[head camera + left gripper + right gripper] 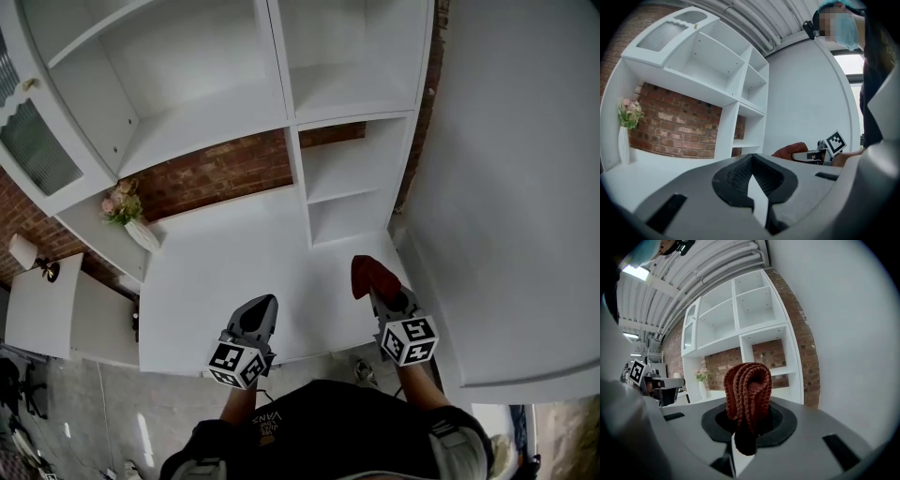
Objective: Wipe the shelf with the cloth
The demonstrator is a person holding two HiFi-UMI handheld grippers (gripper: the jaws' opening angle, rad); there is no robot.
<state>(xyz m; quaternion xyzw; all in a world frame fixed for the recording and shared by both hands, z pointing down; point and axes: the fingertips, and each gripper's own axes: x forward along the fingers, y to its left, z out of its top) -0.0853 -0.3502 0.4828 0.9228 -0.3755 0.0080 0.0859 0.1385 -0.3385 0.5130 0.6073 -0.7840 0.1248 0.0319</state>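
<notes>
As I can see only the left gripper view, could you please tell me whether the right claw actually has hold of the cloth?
Observer: Yes. The right gripper view shows the right claw shut on a folded rust-red knitted cloth.
Operator: Thank you. Where is the cloth relative to the shelving?
Observer: The head view shows it over the white counter, just in front of the lowest open compartment. I cannot tell whether it touches.
Operator: And where is my left claw?
Observer: In the head view the left claw is over the counter's front part, apart from the cloth.
</notes>
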